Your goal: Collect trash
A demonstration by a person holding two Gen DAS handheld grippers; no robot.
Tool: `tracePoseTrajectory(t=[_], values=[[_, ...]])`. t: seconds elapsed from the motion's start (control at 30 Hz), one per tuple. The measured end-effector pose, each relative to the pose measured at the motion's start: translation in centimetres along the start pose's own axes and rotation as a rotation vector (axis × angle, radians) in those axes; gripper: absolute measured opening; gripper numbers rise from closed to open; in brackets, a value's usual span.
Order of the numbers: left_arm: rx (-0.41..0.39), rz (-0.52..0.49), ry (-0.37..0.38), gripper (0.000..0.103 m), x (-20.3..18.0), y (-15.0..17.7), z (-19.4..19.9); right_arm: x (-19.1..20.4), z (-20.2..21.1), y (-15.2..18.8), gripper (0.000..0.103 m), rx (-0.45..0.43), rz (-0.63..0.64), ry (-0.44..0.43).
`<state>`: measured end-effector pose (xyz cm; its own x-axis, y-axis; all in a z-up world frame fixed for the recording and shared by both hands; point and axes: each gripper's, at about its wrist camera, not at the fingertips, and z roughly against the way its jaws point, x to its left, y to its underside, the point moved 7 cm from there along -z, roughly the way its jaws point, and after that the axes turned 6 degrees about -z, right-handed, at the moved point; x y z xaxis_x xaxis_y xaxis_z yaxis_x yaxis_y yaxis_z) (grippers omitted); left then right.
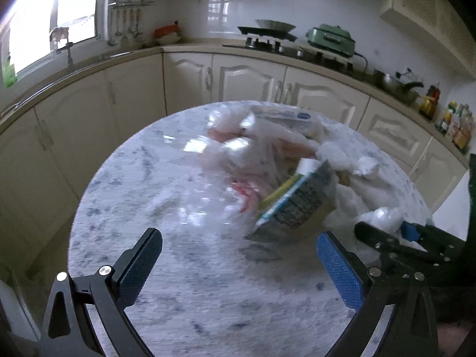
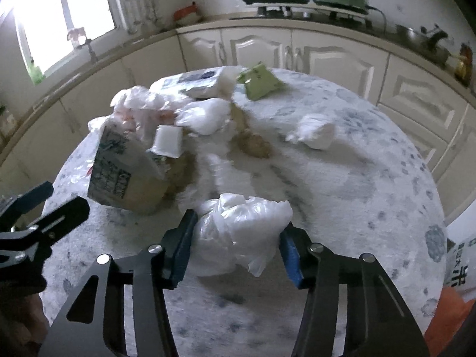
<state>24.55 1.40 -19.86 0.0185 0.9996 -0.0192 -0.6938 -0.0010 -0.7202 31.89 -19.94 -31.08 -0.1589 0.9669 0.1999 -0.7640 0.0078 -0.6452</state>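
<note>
A round marble table (image 1: 154, 267) (image 2: 372, 202) carries a heap of trash. A clear plastic bag (image 1: 238, 154) with pink and red scraps and a printed carton (image 1: 297, 202) (image 2: 119, 172) lie in the heap. My left gripper (image 1: 238, 264) is open and empty, just short of the carton. My right gripper (image 2: 238, 244) has its jaws around a crumpled white plastic bag (image 2: 238, 232), both pads touching it. The right gripper also shows in the left wrist view (image 1: 395, 238).
Further back lie a green packet (image 2: 260, 81), a white wad (image 2: 315, 131), a blue-labelled pack (image 2: 196, 80), a white foam piece (image 2: 168, 141) and brown crumbs (image 2: 253, 144). Cream kitchen cabinets (image 1: 238, 80) and a counter with a stove curve behind the table.
</note>
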Motion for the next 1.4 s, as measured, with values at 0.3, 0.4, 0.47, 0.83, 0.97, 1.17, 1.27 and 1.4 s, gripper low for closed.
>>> tracePoseTrajectory(t=[0.3, 0.4, 0.47, 0.83, 0.97, 1.17, 1.27, 1.4], values=[[0.038, 0.023, 0.003, 0.102, -2.1, -1.5, -3.2, -2.3, 0.8, 0.0, 0.053, 0.000, -0.038, -0.012], [0.046, 0.088, 0.034, 0.102, -1.9, -2.0, -4.2, -2.5, 0.7, -0.1, 0.053, 0.002, -0.045, -0.020], [0.044, 0.122, 0.041, 0.102, -1.7, -2.1, -5.1, -2.6, 0.8, -0.1, 0.053, 0.002, -0.044, -0.021], [0.059, 0.134, 0.139, 0.060, -0.4, -0.9, -6.5, -2.5, 1.1, 0.4, 0.053, 0.004, -0.040, -0.017], [0.063, 0.125, 0.148, 0.084, 0.4, 0.4, -4.9, -2.7, 1.4, 0.7, 0.053, 0.006, -0.045, -0.017], [0.094, 0.095, 0.111, 0.102, 1.0, 2.9, -2.1, -2.9, 1.7, 1.1, 0.053, 0.003, -0.050, -0.013], [0.100, 0.030, 0.092, 0.102, -0.4, 2.9, -1.5, -2.8, 1.7, 1.1, 0.053, 0.003, -0.049, -0.015], [0.118, -0.058, 0.068, 0.086, -2.4, 2.8, -1.6, -2.7, 2.2, 1.3, 0.053, 0.000, -0.044, -0.016]])
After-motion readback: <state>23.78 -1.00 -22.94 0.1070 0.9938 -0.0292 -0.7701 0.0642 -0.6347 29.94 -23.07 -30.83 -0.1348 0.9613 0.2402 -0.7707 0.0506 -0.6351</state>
